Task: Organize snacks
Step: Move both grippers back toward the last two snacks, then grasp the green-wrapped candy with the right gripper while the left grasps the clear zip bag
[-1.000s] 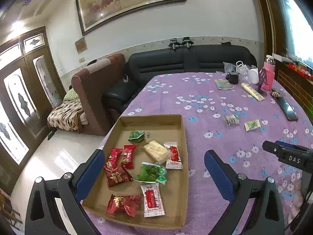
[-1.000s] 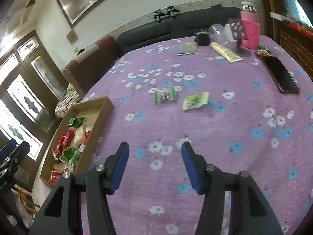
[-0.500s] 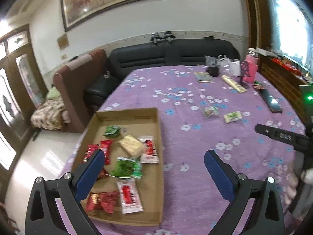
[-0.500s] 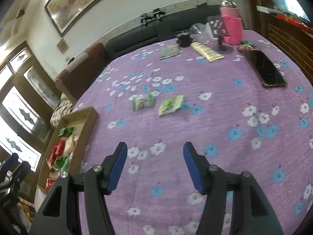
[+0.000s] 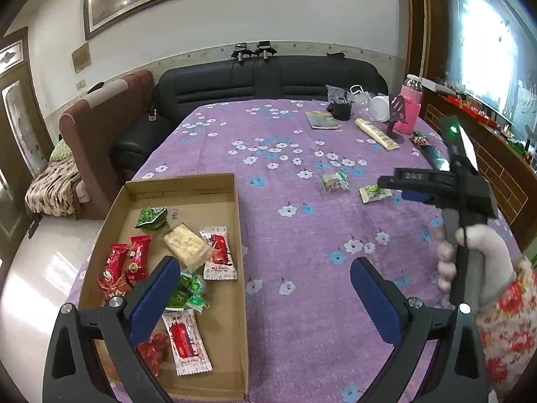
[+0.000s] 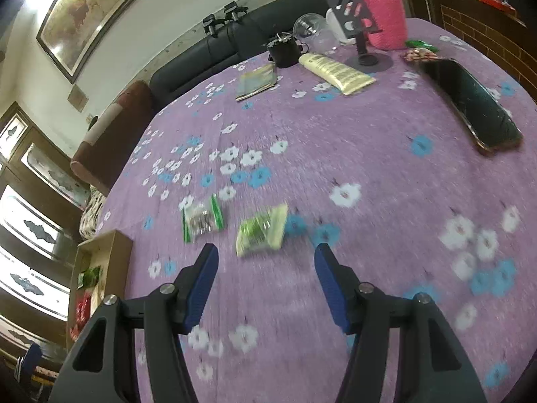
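A cardboard box point(image 5: 201, 208) lies at the left of the purple flowered table and holds several red, green and white snack packets. Two loose snacks lie farther right: a clear packet with green ends point(image 5: 333, 183) point(image 6: 202, 221) and a pale green packet point(image 5: 375, 193) point(image 6: 261, 230). My right gripper point(image 6: 266, 252) is open and empty, its fingertips just short of the pale green packet. In the left wrist view the right gripper point(image 5: 396, 186) hangs over that packet, held by a hand point(image 5: 476, 255). My left gripper point(image 5: 265, 265) is open wide and empty above the box's right wall.
At the table's far end stand a pink bottle point(image 6: 382, 13), a phone stand point(image 6: 362, 33), a black cup point(image 6: 285, 52), a cream tube point(image 6: 335, 70) and a booklet point(image 6: 256, 80). A dark phone point(image 6: 470, 107) lies at the right edge. A black sofa point(image 5: 268, 80) stands beyond.
My right gripper has moved forward and down to the two loose packets, which now lie just before its fingertips. The left view has swung right, so the box sits farther left.
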Available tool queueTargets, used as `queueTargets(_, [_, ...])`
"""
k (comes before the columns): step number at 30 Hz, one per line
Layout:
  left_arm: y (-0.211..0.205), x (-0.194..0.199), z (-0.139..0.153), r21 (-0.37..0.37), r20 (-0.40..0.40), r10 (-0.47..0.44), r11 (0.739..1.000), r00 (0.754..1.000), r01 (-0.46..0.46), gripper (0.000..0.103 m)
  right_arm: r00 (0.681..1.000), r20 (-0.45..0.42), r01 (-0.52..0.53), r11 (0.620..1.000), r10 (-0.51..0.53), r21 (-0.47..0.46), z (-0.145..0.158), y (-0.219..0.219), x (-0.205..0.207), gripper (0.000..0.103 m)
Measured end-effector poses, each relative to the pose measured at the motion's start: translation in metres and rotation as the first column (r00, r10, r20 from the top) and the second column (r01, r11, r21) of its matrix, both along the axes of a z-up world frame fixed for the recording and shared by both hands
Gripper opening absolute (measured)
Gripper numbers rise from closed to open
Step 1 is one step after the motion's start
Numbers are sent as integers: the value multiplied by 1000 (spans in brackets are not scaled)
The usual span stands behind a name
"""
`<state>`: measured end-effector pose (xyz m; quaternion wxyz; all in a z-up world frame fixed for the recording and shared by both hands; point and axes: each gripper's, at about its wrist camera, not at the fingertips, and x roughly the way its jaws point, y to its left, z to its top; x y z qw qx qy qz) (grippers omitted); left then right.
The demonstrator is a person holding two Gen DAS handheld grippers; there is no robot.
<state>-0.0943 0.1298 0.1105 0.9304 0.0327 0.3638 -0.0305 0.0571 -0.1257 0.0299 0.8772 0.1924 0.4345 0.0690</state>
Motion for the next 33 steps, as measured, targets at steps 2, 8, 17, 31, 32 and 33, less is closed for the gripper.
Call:
queueTargets(2, [0,4,-3,5,-8,1,1000,1000,-1,102,1000,1,2,999,-2,-50,-3,7,11,59])
queueTargets(8, [-6,20,-9,79,-9,28,996,1000,-28,102,1000,13,-10,994,12,-111,-14,21,26,59])
queueTargets(17, [-29,43,-16,224,5,47,973,999,-47,102,997,46,-50,977,61,-208,-21,40,29,51])
queueTargets(31, [-46,55,-29,242,-29,32,970,999,-24,102,996,43,-67,986,75,-154,-22,28,28,25])
queueTargets(32, [-47,56,-29,244,-30,32,970,999,-24,102,996,41,-67,987,74,-145,-21,27,28,25])
queueTargets(33, [-48,58,-30,246,-32,33,969,999,-24,102,997,39,-67,989,73,-134,-21,25,28,24])
